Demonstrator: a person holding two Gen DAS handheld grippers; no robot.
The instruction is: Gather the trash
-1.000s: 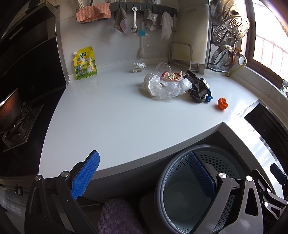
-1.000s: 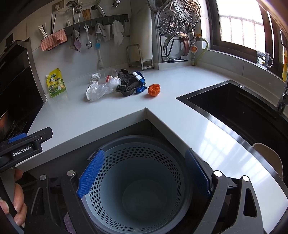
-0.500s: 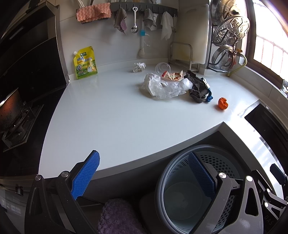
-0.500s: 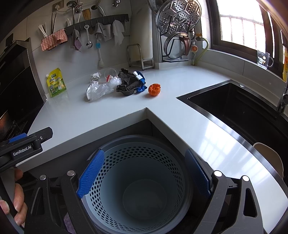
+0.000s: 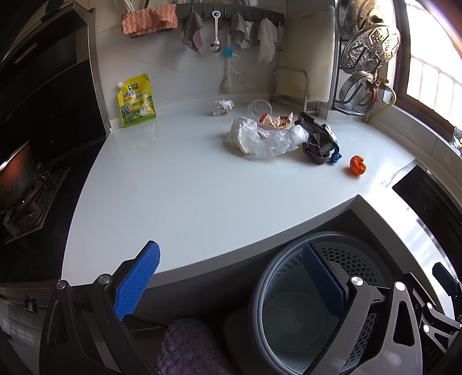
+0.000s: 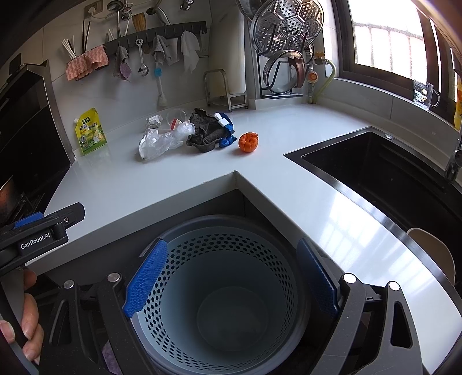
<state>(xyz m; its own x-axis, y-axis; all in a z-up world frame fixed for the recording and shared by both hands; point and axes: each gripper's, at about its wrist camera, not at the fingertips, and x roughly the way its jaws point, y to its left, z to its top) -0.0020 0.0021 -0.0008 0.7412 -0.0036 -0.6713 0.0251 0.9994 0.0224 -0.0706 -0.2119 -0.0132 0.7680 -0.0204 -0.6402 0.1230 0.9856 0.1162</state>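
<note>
Trash lies at the back of the white counter (image 5: 187, 187): a crumpled clear plastic bag (image 5: 262, 138), a snack wrapper (image 5: 278, 121), a paper ball (image 5: 222, 107), a clear cup (image 5: 259, 107), a dark rag (image 5: 316, 144) and an orange peel (image 5: 357, 165). They also show in the right wrist view: the bag (image 6: 158, 141), the rag (image 6: 206, 132), the peel (image 6: 248, 142). A grey perforated trash bin (image 6: 225, 288) stands below the counter corner and looks empty. My left gripper (image 5: 231, 279) is open over the counter's front edge. My right gripper (image 6: 231, 279) is open above the bin.
A yellow pouch (image 5: 135, 101) leans on the back wall. A stove (image 5: 23, 196) is at the left, a black sink (image 6: 389, 173) at the right. A rail with cloths and utensils (image 5: 228, 17) hangs behind. A steamer rack (image 6: 286, 43) stands in the corner.
</note>
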